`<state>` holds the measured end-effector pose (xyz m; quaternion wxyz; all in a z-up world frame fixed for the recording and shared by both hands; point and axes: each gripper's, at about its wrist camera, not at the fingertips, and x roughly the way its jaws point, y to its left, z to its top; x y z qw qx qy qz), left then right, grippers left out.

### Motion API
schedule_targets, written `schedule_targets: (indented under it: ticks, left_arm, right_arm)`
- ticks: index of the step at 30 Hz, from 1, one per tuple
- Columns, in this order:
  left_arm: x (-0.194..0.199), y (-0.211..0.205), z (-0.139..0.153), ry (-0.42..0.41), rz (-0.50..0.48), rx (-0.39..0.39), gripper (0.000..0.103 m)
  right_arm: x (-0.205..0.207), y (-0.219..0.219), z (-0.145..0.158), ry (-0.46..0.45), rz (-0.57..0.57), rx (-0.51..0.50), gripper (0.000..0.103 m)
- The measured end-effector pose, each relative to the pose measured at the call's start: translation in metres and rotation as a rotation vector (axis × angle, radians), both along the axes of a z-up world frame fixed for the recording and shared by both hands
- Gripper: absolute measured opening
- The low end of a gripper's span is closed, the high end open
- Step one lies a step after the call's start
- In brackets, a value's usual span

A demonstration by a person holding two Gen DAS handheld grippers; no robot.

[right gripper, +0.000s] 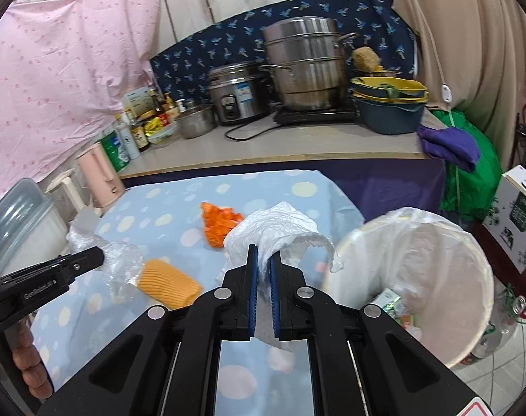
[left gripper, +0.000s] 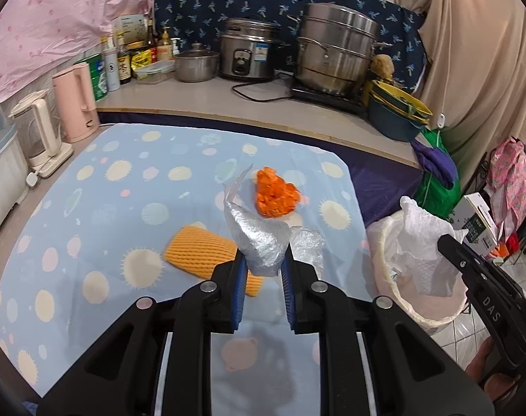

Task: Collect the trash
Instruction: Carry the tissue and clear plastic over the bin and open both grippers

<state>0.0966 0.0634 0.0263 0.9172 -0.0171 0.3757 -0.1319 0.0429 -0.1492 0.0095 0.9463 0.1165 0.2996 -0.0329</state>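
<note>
Bin rim [right gripper: 339, 242] beside tablecloth edge [right gripper: 346, 197]

The setting is a lived-in home kitchen. A bench [left gripper: 207, 98] along the back wall carries a tall stacked steel steamer pot [left gripper: 336, 52] on a portable cooktop, a rice cooker [left gripper: 247, 50] with its cord trailing, a small lidded steel pot [left gripper: 195, 64], and a cluster of sauce bottles and condiment packets [left gripper: 143, 52]. A pink electric kettle [left gripper: 77, 100] and a second, white kettle [left gripper: 41, 131] stand at the left. Nested plastic basins [left gripper: 398, 111] sit at the right end. Patterned household fabrics cover the wall and a lower surface [left gripper: 89, 208]. A lined waste bin [right gripper: 471, 267] stands on a tiled floor.
</note>
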Motion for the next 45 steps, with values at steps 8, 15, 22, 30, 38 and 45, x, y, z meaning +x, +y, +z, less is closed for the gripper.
schedule_targets:
  ticks: [8, 15, 22, 30, 38, 45]
  left_arm:
    - [-0.006, -0.046, -0.003, 0.006, -0.079, 0.018, 0.018]
    - [-0.009, -0.088, -0.006, 0.016, -0.148, 0.03, 0.018]
    - [-0.013, -0.138, -0.013, 0.026, -0.227, 0.041, 0.018]
    - [-0.016, -0.184, -0.025, 0.035, -0.294, 0.058, 0.018]
    - [-0.011, -0.208, -0.037, 0.047, -0.312, 0.083, 0.018]
    - [-0.006, -0.219, -0.043, 0.05, -0.314, 0.095, 0.019]
  right_arm:
    - [-0.004, -0.038, -0.014, 0.034, -0.064, -0.012, 0.006]
    - [-0.012, -0.065, -0.026, 0.053, -0.113, -0.002, 0.006]
    - [-0.022, -0.093, -0.039, 0.08, -0.172, -0.003, 0.006]
    - [-0.032, -0.118, -0.054, 0.103, -0.222, 0.018, 0.006]
    - [-0.032, -0.13, -0.062, 0.117, -0.25, 0.026, 0.007]
    - [-0.031, -0.136, -0.064, 0.122, -0.264, 0.026, 0.009]
